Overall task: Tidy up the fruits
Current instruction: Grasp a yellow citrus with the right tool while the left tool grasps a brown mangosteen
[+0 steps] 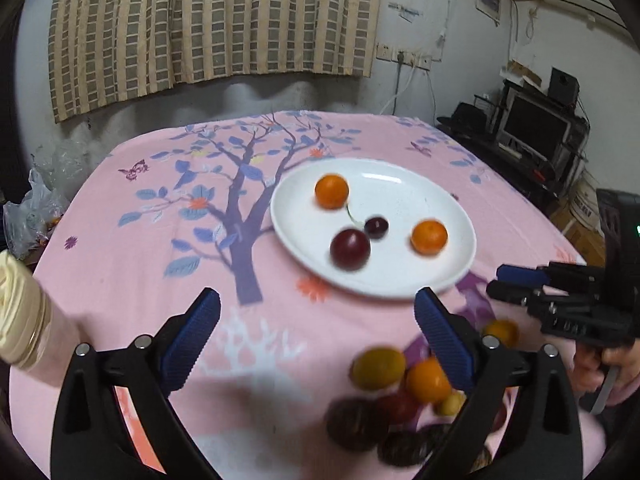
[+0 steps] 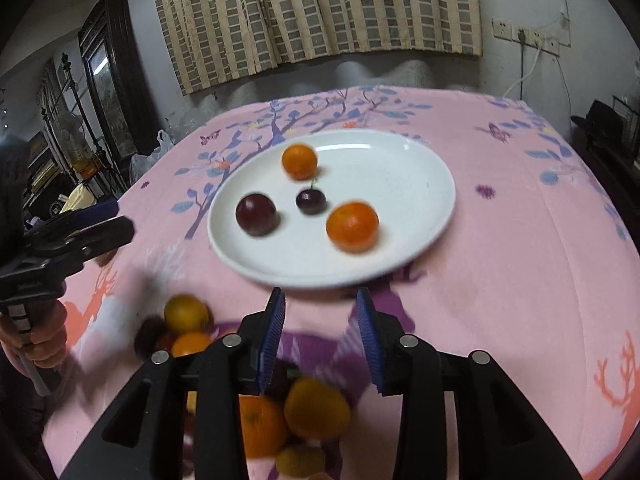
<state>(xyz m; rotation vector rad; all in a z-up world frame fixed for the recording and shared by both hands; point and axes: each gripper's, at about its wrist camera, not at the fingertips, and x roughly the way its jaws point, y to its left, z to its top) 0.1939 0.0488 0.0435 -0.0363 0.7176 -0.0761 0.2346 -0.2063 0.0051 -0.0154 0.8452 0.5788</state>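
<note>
On the pink tree-print tablecloth [image 1: 132, 264], centre: one white plate [image 1: 400, 276], holding four fruits.
- Orange fruit [image 1: 331, 191], at 11 o'clock on the plate.
- Second orange fruit [image 1: 429, 237], at 3 o'clock.
- Large dark red plum [image 1: 350, 249], at 6 o'clock.
- Small dark cherry [image 1: 376, 227], with stem, mid-plate, just beside the plum.

Off the plate, at its 6 o'clock on the cloth: loose fruit pile [image 1: 400, 396], blurred, of orange, yellow and dark red pieces touching one another.

Left gripper [image 1: 316, 320]: jaws spread wide, holding nothing, above the cloth beside the pile.

Right gripper [image 2: 320, 320]: jaws apart, holding nothing, over the pile's near side [image 2: 296, 412].

Behind the table: checked curtain [image 1: 216, 20].
</note>
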